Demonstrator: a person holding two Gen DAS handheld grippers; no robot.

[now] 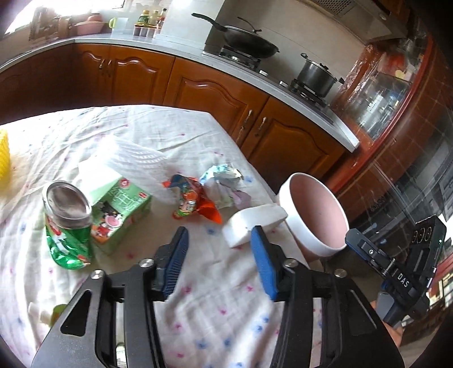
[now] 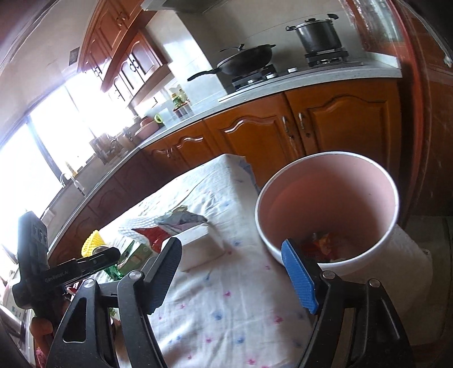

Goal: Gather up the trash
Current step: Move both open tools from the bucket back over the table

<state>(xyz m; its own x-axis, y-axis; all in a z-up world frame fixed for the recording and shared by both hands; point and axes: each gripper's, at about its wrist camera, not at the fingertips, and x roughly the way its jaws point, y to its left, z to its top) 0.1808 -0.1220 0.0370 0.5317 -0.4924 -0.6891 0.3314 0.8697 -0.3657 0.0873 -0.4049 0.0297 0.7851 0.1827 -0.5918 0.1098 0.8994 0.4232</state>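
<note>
Left gripper (image 1: 219, 246) agape over surface (image 1: 226, 311); right gripper (image 2: 235, 271) agape, bin (image 2: 325, 254) at 1 o'clock, white block (image 1: 253, 220) beside it

So I was in a regular home kitchen: brown wooden cabinets (image 1: 215, 93) under a grey counter (image 1: 181, 51), a wok (image 1: 249, 42) and a steel pot (image 1: 317, 75) on the gas stove, sauce bottles (image 1: 150, 18) near the window (image 2: 34, 147), flowery cloth over the tabletop (image 1: 220, 305).
</note>
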